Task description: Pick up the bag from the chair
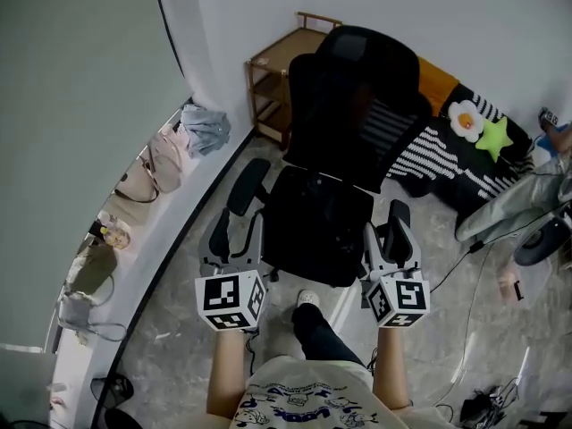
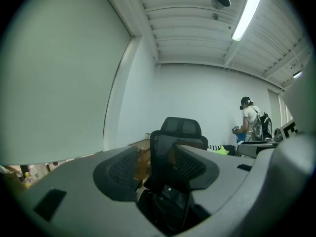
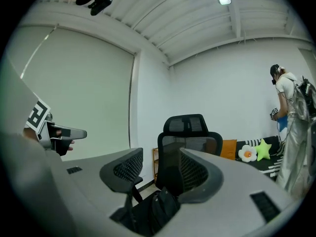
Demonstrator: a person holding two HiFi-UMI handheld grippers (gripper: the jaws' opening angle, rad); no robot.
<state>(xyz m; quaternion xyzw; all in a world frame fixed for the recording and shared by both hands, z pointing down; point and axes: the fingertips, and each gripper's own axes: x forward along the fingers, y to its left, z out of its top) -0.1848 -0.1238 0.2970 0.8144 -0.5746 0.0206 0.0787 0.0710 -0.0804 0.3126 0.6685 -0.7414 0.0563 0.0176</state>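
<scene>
The left tongs [image 2: 157, 167] are open, with their two sides wide apart and nothing between them. The right tongs [image 3: 160, 172] are open too and hold nothing. They are side by side, well apart, and both point at the chair [image 1: 357, 88].

The bag [image 1: 315, 217] lies on the seat of the chair. The bag is black and the seat is black, so it is hard to see where the bag ends. The tongs are near the front corners of the seat and do not touch the bag.

I think this is the very start of the job, the reach. Nothing is picked up yet. Next, one pair of tongs needs to go down and forward to the seat. It must find a strap or a fold of the bag, close on it, and then lift.

The arm rests [image 1: 248, 186] stick up on each side of the seat. So the tongs should go in between them, not over the sides. The person's shoe [image 1: 307, 299] is right at the foot of the chair.

A wooden shelf [image 1: 275, 70] stands behind the chair by the wall. Other bags [image 1: 165, 159] lie along the wall on the left. Pillows [image 1: 465, 119] shaped like an egg and a star lie on the right, and cables [image 1: 474, 266] run over the floor. Another person [image 3: 289, 102] stands far off by the wall, out of the way.
</scene>
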